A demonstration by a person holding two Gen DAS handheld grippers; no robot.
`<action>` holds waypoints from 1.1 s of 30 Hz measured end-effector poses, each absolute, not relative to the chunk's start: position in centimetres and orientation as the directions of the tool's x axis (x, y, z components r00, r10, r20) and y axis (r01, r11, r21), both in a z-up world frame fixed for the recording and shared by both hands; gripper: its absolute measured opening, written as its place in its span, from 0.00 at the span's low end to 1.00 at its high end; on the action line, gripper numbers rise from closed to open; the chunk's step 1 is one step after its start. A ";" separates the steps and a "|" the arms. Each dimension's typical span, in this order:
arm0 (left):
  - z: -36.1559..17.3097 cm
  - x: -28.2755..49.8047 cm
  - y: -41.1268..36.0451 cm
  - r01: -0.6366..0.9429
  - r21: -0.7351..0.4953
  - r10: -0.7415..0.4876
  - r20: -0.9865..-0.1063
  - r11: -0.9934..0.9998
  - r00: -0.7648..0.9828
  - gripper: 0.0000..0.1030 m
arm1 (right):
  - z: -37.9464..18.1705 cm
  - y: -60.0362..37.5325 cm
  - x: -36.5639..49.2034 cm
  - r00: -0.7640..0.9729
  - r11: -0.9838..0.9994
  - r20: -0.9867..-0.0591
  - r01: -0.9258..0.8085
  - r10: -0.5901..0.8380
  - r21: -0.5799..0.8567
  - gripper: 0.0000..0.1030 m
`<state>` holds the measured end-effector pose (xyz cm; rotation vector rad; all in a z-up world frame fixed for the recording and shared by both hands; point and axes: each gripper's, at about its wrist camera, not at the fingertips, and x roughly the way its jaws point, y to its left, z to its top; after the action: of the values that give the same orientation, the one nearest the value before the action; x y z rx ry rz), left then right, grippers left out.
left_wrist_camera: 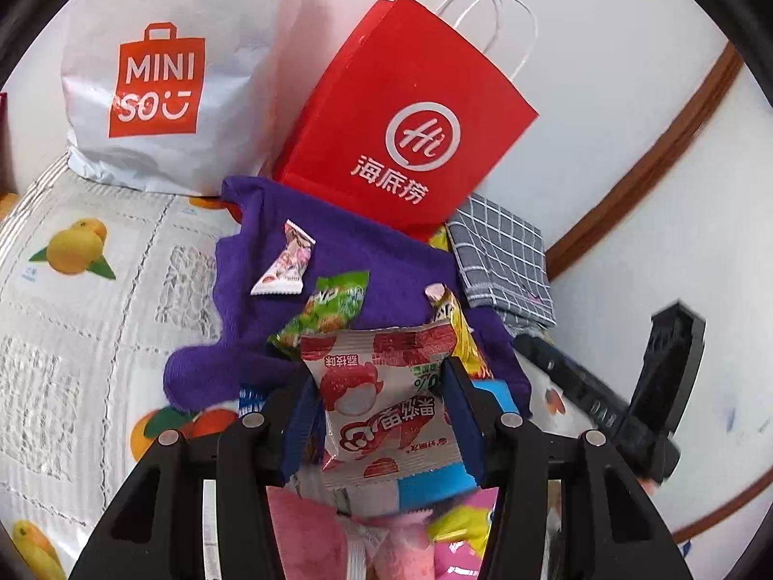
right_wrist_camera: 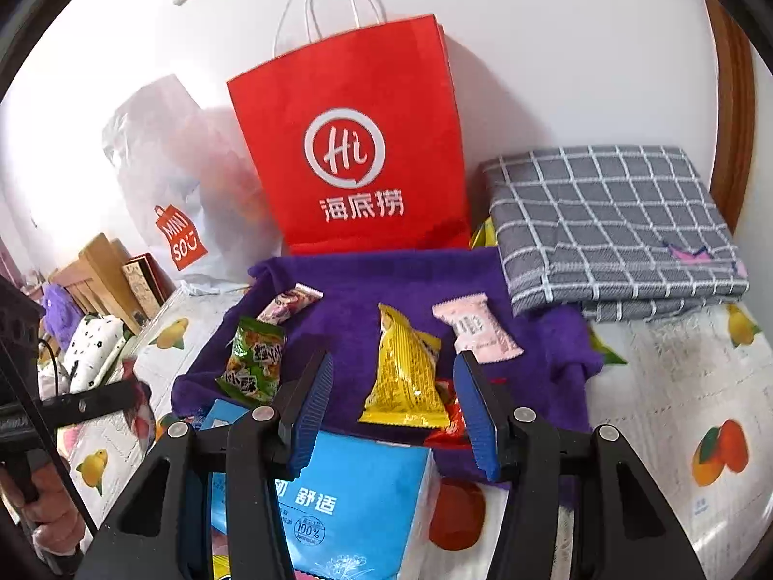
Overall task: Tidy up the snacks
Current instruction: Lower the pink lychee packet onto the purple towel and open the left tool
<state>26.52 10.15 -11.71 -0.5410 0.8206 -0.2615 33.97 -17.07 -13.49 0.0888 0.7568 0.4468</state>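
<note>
The left black two-finger gripper with blue ribbed pads (left_wrist_camera: 381, 415) angles downward, its pads clamped on something between them. The right black gripper with blue pads (right_wrist_camera: 393, 401) tilts downward too, jaws parted, nothing pressed between them.

The right gripper (right_wrist_camera: 393, 398) fingers (right_wrist_camera: 311, 403) stand apart above a yellow snack packet (right_wrist_camera: 406, 377) on purple cloth (right_wrist_camera: 357, 299).

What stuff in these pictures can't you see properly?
- Left wrist view: the snacks under the strawberry packet, covered by it and the left gripper.
- Right wrist view: the blue tissue pack, partly behind the right gripper and cut off at the bottom edge.
- Both views: what is inside the red paper bag.
- Right wrist view: the Miniso bag, washed out by glare.
</note>
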 end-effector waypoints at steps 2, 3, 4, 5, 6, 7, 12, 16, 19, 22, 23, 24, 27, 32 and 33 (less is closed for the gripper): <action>-11.3 27.3 9.8 0.007 -0.559 -0.428 -0.627 0.829 0.651 0.47 | -13.9 -17.0 34.2 0.639 0.912 -0.657 -0.344 0.401 0.223 0.49; -11.1 27.7 9.6 0.004 -0.554 -0.423 -0.632 0.833 0.650 0.47 | -14.0 -17.0 34.2 0.638 0.913 -0.658 -0.341 0.400 0.224 0.48; -10.8 28.2 9.3 -0.001 -0.536 -0.404 -0.637 0.844 0.657 0.47 | -14.0 -17.2 34.2 0.635 0.912 -0.658 -0.339 0.404 0.231 0.47; -10.6 28.7 9.0 -0.013 -0.511 -0.374 -0.647 0.860 0.665 0.47 | -14.0 -17.3 34.2 0.633 0.909 -0.655 -0.339 0.412 0.244 0.47; -10.6 29.3 8.9 -0.033 -0.487 -0.343 -0.661 0.873 0.667 0.47 | -13.9 -17.5 34.2 0.634 0.905 -0.649 -0.339 0.421 0.256 0.47; -10.6 30.3 8.7 -0.056 -0.471 -0.319 -0.676 0.881 0.665 0.47 | -13.9 -17.6 34.2 0.636 0.904 -0.645 -0.339 0.424 0.261 0.47; -11.7 33.7 8.1 -0.088 -0.447 -0.294 -0.712 0.890 0.638 0.47 | -13.4 -18.5 34.1 0.649 0.899 -0.623 -0.327 0.437 0.289 0.47; -12.8 36.0 7.2 -0.097 -0.434 -0.284 -0.726 0.895 0.626 0.47 | -13.4 -18.9 34.3 0.635 0.890 -0.623 -0.323 0.456 0.322 0.47; -13.8 37.3 6.3 -0.099 -0.436 -0.295 -0.742 0.894 0.602 0.47 | -13.1 -19.0 34.2 0.640 0.890 -0.618 -0.324 0.456 0.320 0.47; -14.5 38.3 5.2 -0.084 -0.417 -0.294 -0.756 0.905 0.585 0.47 | -12.9 -19.4 34.2 0.641 0.884 -0.608 -0.323 0.468 0.339 0.47; -14.7 38.5 4.9 -0.080 -0.417 -0.298 -0.758 0.905 0.581 0.47 | -12.8 -19.5 34.1 0.641 0.882 -0.606 -0.324 0.471 0.342 0.47; -15.0 38.9 4.6 -0.078 -0.419 -0.304 -0.763 0.905 0.570 0.47 | -12.8 -19.6 34.1 0.643 0.882 -0.604 -0.323 0.470 0.343 0.47; -15.6 39.6 4.1 -0.075 -0.425 -0.318 -0.773 0.902 0.549 0.47 | -12.8 -19.8 34.2 0.642 0.881 -0.604 -0.319 0.472 0.350 0.47; -15.7 40.4 3.1 -0.071 -0.396 -0.305 -0.799 0.916 0.519 0.47 | -13.1 -19.9 34.6 0.627 0.877 -0.614 -0.309 0.479 0.368 0.47; -15.7 40.4 3.0 -0.067 -0.393 -0.307 -0.802 0.917 0.512 0.47 | -13.1 -19.9 34.6 0.626 0.877 -0.615 -0.310 0.479 0.368 0.47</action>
<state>40.44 2.95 -15.66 -0.4025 1.0308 -0.1494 34.63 -19.93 -13.12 0.2361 0.7708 0.4569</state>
